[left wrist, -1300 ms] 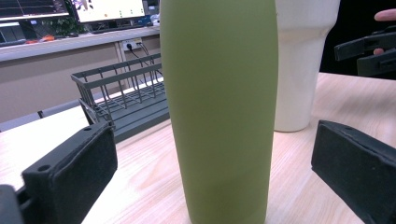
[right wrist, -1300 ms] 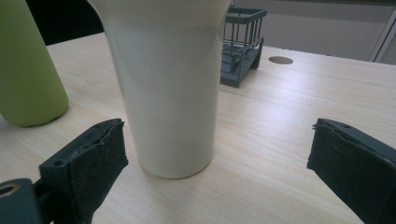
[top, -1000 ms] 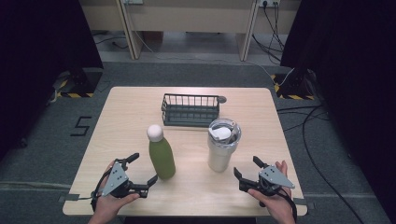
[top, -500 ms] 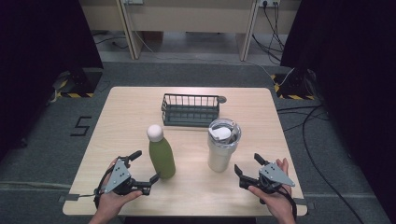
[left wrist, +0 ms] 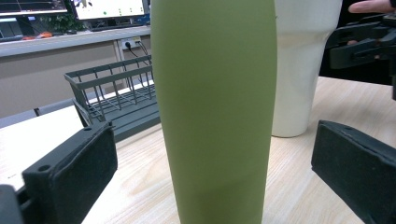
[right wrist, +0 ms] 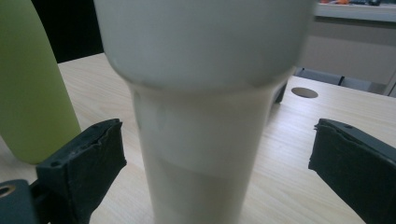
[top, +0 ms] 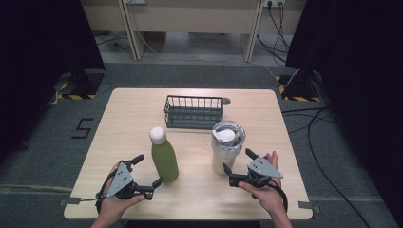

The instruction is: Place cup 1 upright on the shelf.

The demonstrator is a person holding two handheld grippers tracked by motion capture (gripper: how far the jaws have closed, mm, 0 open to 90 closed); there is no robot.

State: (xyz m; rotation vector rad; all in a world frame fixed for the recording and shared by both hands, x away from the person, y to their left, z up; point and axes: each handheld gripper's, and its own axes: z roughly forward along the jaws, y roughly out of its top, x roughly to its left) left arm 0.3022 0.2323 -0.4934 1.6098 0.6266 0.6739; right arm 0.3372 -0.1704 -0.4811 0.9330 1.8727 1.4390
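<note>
On the table (top: pixel 119 118), the left claw (top: pixel 146 171) stands wide open around the upright green bottle (top: pixel 164 159) — pads on either side, not touching it. Just right of the bottle stands the white tumbler (top: pixel 226 147), and the right claw (top: pixel 239 162) gapes wide around it, gripping nothing. Behind both sits a wire basket (top: pixel 194 111).

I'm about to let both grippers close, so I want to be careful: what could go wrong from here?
1. The green bottle is tall and narrow; if the left gripper closes off-centre, one jaw may tip it.
2. The tumbler is wider at the top, so a low grip by the right gripper could leave it top-heavy.
</note>
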